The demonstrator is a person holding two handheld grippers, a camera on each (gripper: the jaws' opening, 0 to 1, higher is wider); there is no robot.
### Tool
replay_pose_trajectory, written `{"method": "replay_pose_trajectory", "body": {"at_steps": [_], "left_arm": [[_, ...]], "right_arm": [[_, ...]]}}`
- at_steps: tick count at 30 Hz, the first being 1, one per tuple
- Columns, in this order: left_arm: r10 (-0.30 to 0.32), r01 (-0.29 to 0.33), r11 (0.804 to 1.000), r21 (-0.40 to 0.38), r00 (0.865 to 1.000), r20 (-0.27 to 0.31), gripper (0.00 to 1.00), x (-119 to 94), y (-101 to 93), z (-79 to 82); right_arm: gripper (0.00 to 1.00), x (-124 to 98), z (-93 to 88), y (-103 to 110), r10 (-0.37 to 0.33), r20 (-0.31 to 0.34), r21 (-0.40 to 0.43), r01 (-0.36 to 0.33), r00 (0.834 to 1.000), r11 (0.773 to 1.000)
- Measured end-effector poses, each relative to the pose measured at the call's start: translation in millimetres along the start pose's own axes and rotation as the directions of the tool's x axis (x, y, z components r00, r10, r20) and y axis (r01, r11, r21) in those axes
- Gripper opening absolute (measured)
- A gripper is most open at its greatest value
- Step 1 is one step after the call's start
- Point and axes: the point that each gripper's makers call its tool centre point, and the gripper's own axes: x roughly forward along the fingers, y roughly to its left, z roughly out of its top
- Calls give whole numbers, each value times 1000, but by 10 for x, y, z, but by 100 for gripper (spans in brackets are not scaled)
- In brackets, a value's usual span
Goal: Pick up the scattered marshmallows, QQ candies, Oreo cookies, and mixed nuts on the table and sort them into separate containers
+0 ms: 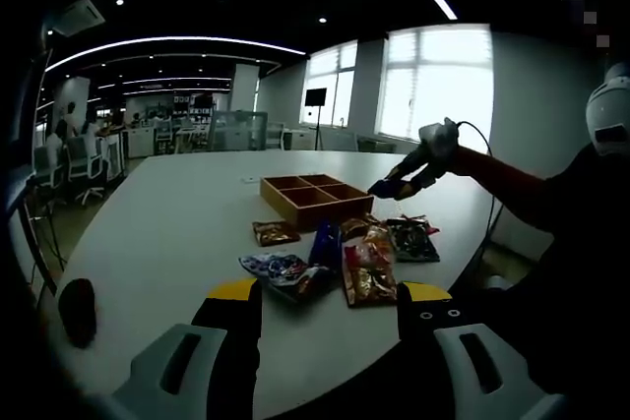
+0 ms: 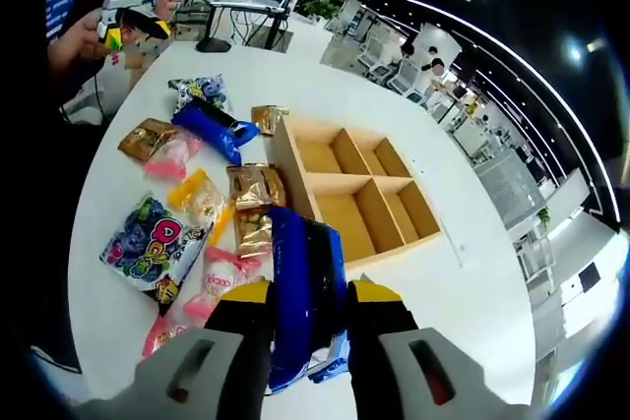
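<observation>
We see a blue Oreo packet (image 2: pixel 303 287) clamped between the jaws of our right gripper (image 2: pixel 307 314), its long axis running forward along the jaws and pointing toward the wooden divided box (image 2: pixel 359 194) just beyond it. The packet hangs above the white table (image 2: pixel 472 302), near the box's closest corner, so the coming move looks to us like a short carry forward and a drop into one of the four compartments, all of which appear bare. In the left gripper view the same gripper (image 1: pixel 406 180) shows raised over the box (image 1: pixel 313 196) with the dark blue packet in its grip, the arm stretched in from the right.

Our left gripper (image 1: pixel 330 304) hangs back at the table's near edge, jaws wide apart and holding nothing. The remaining snacks lie just ahead of it: a second blue packet (image 2: pixel 212 130), a purple QQ candy bag (image 2: pixel 156 243), gold nut packets (image 2: pixel 254 206) and pink marshmallow bags (image 2: pixel 217 277), clustered beside the box. We judge the left gripper nearer to this pile, the right nearer to the box.
</observation>
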Motion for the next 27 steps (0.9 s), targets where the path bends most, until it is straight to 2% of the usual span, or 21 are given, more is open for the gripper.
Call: {"method": "replay_pose_trajectory", "body": {"at_steps": [13, 27], "left_arm": [[4, -4, 1000, -7, 1000, 2, 60, -22, 28, -32], [11, -11, 1000, -14, 1000, 1, 60, -31, 69, -52]], "right_arm": [[24, 64, 181, -217, -11, 9, -44, 12, 1000, 999], [24, 126, 404, -237, -10, 10, -88, 11, 1000, 996]]}}
